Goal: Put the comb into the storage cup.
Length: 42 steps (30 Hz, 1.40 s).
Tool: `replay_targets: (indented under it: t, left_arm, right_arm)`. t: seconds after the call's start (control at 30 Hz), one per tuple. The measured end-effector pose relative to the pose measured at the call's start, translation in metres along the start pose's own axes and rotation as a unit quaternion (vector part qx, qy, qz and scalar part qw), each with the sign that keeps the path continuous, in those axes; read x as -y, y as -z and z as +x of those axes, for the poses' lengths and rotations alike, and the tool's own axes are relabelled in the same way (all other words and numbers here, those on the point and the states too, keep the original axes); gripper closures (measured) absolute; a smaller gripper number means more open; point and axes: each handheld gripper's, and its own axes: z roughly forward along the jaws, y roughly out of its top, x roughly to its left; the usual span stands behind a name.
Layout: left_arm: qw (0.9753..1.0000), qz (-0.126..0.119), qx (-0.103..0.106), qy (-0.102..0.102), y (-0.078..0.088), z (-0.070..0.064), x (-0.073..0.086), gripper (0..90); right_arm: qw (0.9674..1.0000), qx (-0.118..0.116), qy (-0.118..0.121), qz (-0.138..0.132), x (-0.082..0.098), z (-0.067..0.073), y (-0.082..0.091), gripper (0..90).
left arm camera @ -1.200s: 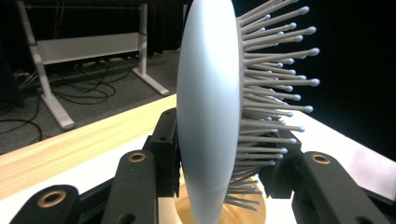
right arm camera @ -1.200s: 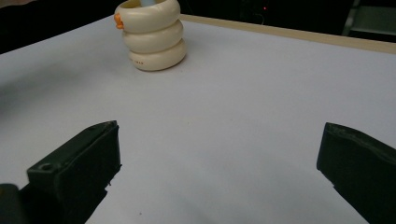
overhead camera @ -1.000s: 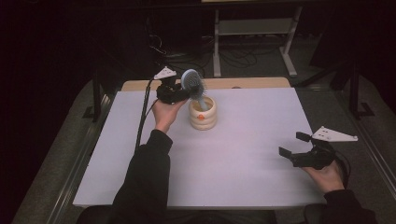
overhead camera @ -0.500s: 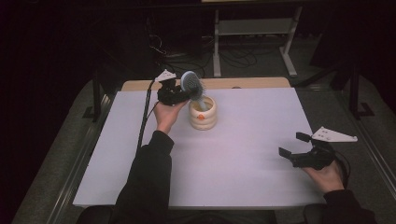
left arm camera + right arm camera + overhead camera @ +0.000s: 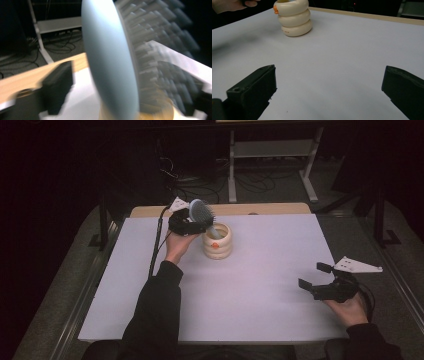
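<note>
On the white table [image 5: 250, 295], the left gripper [image 5: 187, 224], jaws just parted, had released the grey-blue bristled hairbrush [image 5: 200, 212] standing in the cream ribbed ceramic cup [image 5: 217, 242]; withdrawal seemed next. The right gripper [image 5: 320, 280] rested open.

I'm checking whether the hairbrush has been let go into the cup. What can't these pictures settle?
- Handle end of the hairbrush: hidden inside the cream cup in the high view.
- Left gripper jaws, just opening: whether either pad touches the brush is blurred in the left gripper view.
- Cup's inside: cut off at the top edge of the right gripper view.
</note>
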Motion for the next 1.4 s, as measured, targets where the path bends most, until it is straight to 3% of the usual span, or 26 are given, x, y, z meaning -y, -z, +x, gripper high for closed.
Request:
replay_targets:
  t: [0.07,0.13,0.23,0.63,0.8,1.07,1.4]
  left_arm:
    - [0.9994,0.010,0.029,0.019,0.002,0.005,0.001,0.0]
    - [0.9991,0.005,0.042,0.009,0.006,0.006,0.004,0.0]
    - [0.9989,0.001,0.046,-0.012,0.012,0.006,0.006,0.0]
    - [0.9975,-0.016,0.062,-0.031,0.033,0.008,0.007,0.0]
    - [0.9969,-0.011,0.063,-0.045,0.038,0.008,0.009,0.0]
    - [0.9977,-0.010,0.052,-0.042,0.049,0.009,0.012,0.0]
    - [0.9972,-0.013,0.040,-0.063,0.075,0.010,0.019,0.0]
  right_arm:
    - [1.0000,0.000,0.001,-0.001,0.000,0.000,0.000,0.0]
    - [1.0000,-0.001,0.001,-0.003,0.000,0.000,0.000,0.0]
    - [1.0000,-0.002,-0.003,-0.007,0.000,0.000,0.001,0.0]
    - [1.0000,-0.001,0.001,-0.003,0.000,0.000,0.000,0.0]
    - [1.0000,-0.001,0.003,-0.004,0.000,0.001,0.000,0.0]
    - [1.0000,-0.001,0.004,-0.004,0.000,0.001,0.000,0.0]
    - [1.0000,-0.001,0.005,-0.004,0.000,0.002,0.000,0.0]
